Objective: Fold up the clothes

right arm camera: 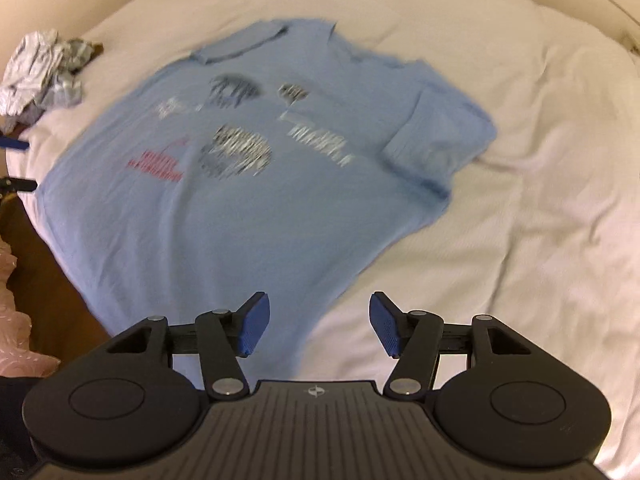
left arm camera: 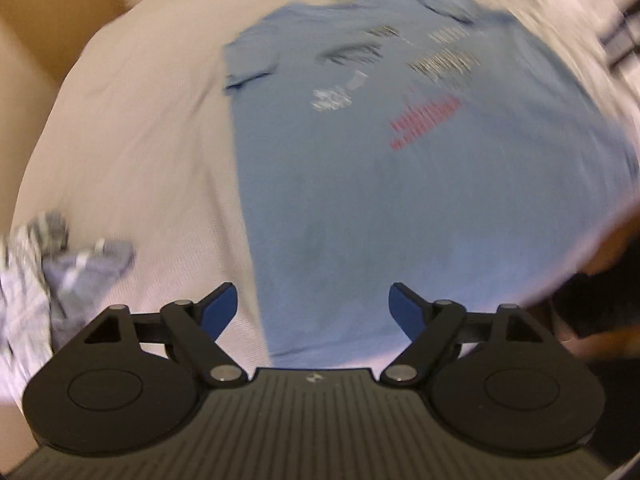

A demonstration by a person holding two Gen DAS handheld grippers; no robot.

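Observation:
A light blue T-shirt (left arm camera: 400,184) with black, white and red print lies spread flat on a white bed; it also shows in the right wrist view (right arm camera: 224,208). My left gripper (left arm camera: 313,310) is open and empty, above the shirt's bottom hem near its left corner. My right gripper (right arm camera: 319,330) is open and empty, above the hem near the shirt's right corner. Both views are blurred by motion.
The white bedsheet (right arm camera: 520,220) surrounds the shirt. A crumpled grey and white garment (left arm camera: 48,272) lies at the bed's left edge, also in the right wrist view (right arm camera: 44,72). A tan wall or board (left arm camera: 48,20) is beyond the bed. The bed's near edge drops off at left (right arm camera: 48,280).

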